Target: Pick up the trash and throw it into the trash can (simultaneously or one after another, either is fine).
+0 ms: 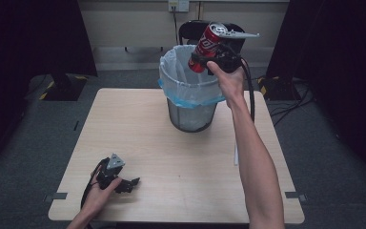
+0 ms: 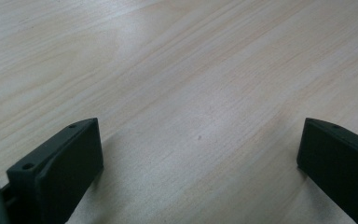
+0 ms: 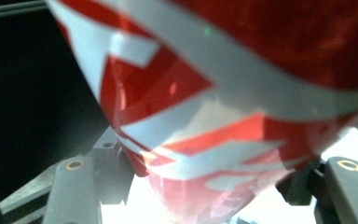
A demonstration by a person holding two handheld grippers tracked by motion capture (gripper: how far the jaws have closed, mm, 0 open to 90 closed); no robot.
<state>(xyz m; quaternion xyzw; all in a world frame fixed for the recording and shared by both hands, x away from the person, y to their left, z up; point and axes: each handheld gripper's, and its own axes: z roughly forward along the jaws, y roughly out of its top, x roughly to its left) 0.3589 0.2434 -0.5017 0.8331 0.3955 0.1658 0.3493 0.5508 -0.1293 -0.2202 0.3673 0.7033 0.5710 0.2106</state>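
A red and white drink can (image 1: pixel 208 44) hangs tilted above the right rim of a black mesh waste bin (image 1: pixel 190 115) lined with a white and blue bag. My right gripper (image 1: pixel 201 60) is shut on the can's lower part, raised at arm's length. In the right gripper view the can (image 3: pixel 223 93) sits very close between the two jaws of the right gripper (image 3: pixel 209 186). My left gripper (image 1: pixel 131 183) rests low on the wooden table (image 1: pixel 138 133) near its front left, open. In the left gripper view the left gripper (image 2: pixel 200 158) has only bare wood between its jaws.
The bin stands at the table's back centre. A black chair (image 1: pixel 190 29) is behind it by the wall. A thin white strip (image 1: pixel 236 155) lies on the table beside the right forearm. Dark curtains flank both sides, and cables run on the floor at right.
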